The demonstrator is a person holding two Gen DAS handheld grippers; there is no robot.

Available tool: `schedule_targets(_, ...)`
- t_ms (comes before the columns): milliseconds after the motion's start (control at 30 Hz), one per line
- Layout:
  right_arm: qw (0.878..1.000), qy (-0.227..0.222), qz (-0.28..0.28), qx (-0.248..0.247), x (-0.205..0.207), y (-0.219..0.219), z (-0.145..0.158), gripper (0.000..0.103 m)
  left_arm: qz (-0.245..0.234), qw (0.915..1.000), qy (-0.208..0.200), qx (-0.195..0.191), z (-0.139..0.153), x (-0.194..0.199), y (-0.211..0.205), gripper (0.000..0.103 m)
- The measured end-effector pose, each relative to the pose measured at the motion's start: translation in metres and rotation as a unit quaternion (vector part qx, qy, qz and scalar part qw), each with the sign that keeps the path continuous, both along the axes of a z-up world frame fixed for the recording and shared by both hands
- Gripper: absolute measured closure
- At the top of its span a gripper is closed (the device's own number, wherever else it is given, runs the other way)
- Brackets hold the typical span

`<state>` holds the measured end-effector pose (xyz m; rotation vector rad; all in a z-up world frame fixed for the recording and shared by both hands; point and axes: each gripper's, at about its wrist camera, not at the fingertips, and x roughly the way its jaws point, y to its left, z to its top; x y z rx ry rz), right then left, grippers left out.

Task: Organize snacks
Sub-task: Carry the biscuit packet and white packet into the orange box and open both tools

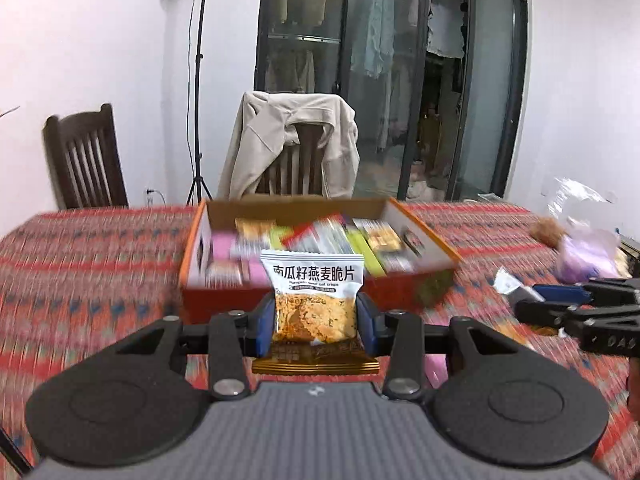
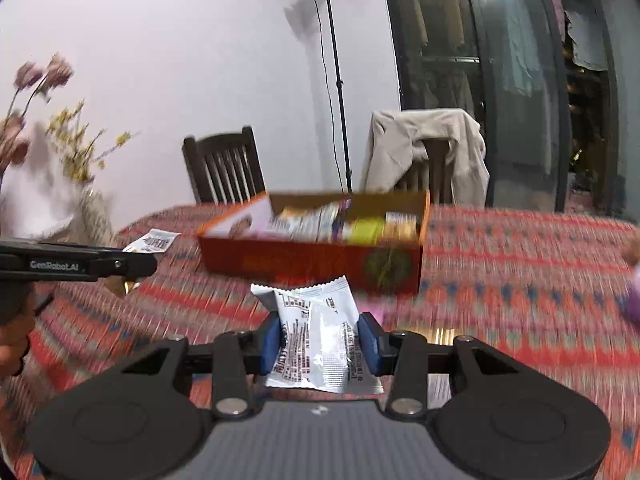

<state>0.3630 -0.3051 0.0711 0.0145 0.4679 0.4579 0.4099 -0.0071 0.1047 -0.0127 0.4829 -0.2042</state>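
A pumpkin-seed oat crisp packet (image 1: 314, 296) is held upright between the blue pads of the left gripper (image 1: 316, 322), which is clamped on the packet's two side edges, its sealed top edge standing level with the near wall of the orange cardboard box (image 1: 192, 248). In the right gripper (image 2: 322, 344), a white snack packet (image 2: 320, 340) is pinched the same way, printed back showing and its crimped top tilted slightly leftward. The open box is seen on the red patterned tablecloth (image 1: 92, 264), already crowded with wrapped snacks (image 1: 320, 240) up to its walls, its flaps folded outward. Bare cloth is left on either side of the box and between it and both grippers. One loose packet (image 2: 154, 242) is seen lying on the cloth left of the box, near a vase of flowers (image 2: 86, 200) at the table's edge. Two dark wooden chairs (image 1: 84, 160) are drawn up along the far edge, one draped with a beige jacket (image 1: 288, 140).
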Motion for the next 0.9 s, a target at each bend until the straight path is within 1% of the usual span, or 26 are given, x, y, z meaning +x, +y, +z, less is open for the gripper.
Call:
schedule_targets(100,1.000,0.007,0.000,0.010,0.069,0.002,0.021,0.062,-0.013,0.9998,0.011,0.009,0.007,0.066,-0.001,0.062)
schedule_targets(167,1.000,0.017,0.003,0.012,0.115,0.008,0.030,0.062,-0.028,0.9992,0.019,0.023,0.006,0.115,-0.006,0.061)
schedule_targets(233,0.999,0.035,0.000,0.000,0.163,0.018,0.036,0.062,-0.017,0.9989,0.024,0.037,0.000,0.155,-0.011,0.061)
schedule_targets(267,0.999,0.037,-0.005,-0.015,0.187,0.027,0.037,0.062,-0.012,0.9986,0.030,0.041,-0.005,0.173,-0.012,0.061)
schedule_targets(333,0.998,0.046,-0.006,-0.040,0.224,0.042,0.035,0.062,-0.012,0.9983,0.049,0.030,-0.014,0.208,-0.012,0.061)
schedule_targets(400,0.996,0.067,-0.003,-0.053,0.264,0.056,0.029,0.062,-0.011,0.9977,0.062,0.026,-0.023,0.234,-0.013,0.061)
schedule_targets(467,0.994,0.088,0.002,-0.062,0.296,0.069,0.019,0.062,-0.012,0.9970,0.072,0.023,-0.030,0.254,-0.015,0.061)
schedule_targets(567,0.990,0.112,0.000,-0.091,0.337,0.088,-0.002,0.062,-0.030,0.9951,0.091,0.026,-0.042,0.278,-0.020,0.060)
schedule_targets(600,0.988,0.122,0.001,-0.097,0.349,0.092,-0.010,0.062,-0.033,0.9944,0.097,0.029,-0.047,0.283,-0.021,0.058)
schedule_targets(667,0.986,0.142,0.003,-0.092,0.365,0.097,-0.024,0.061,-0.033,0.9938,0.102,0.029,-0.053,0.290,-0.022,0.053)
schedule_targets(733,0.985,0.153,0.007,-0.078,0.372,0.099,-0.035,0.058,-0.037,0.9926,0.115,0.016,-0.056,0.293,-0.018,0.051)
schedule_targets(767,0.985,0.155,0.004,-0.075,0.373,0.100,-0.038,0.057,-0.039,0.9927,0.114,0.007,-0.056,0.293,-0.015,0.049)
schedule_targets(800,0.985,0.155,0.001,-0.079,0.373,0.100,-0.039,0.052,-0.039,0.9932,0.110,-0.001,-0.055,0.292,-0.013,0.046)
schedule_targets(867,0.987,0.144,0.003,-0.074,0.371,0.099,-0.034,0.047,-0.036,0.9940,0.103,-0.001,-0.052,0.289,-0.009,0.043)
schedule_targets(900,0.987,0.141,0.004,-0.072,0.369,0.099,-0.031,0.045,-0.032,0.9944,0.100,0.003,-0.049,0.286,-0.007,0.043)
